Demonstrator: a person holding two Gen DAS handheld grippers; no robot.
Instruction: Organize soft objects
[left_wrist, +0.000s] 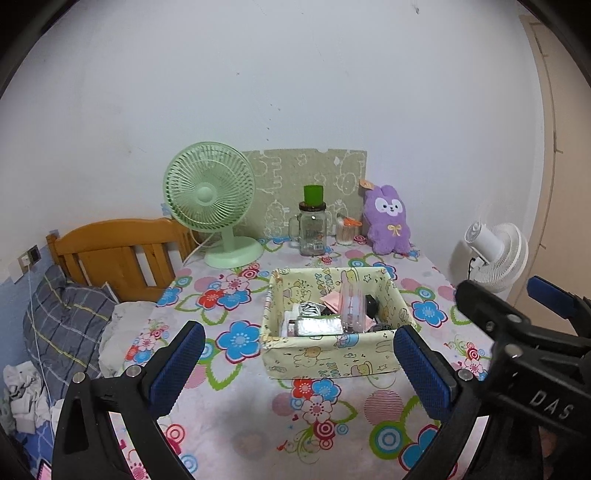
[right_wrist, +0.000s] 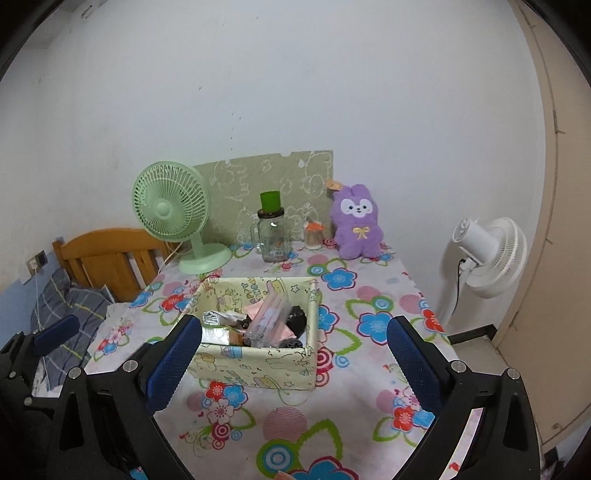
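Both the left gripper (left_wrist: 299, 365) and right gripper (right_wrist: 295, 363) hang released and empty above the table's (left_wrist: 240, 435) near edge. The yellow cartoon-print fabric box (left_wrist: 328, 360), mid-table, holds the gathered items; the purple plush rabbit (left_wrist: 388, 221) leans at the far edge.

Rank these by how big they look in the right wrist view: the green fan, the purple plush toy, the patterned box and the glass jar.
Largest to smallest, as they appear:
1. patterned box, though it sits nearest the camera
2. green fan
3. purple plush toy
4. glass jar
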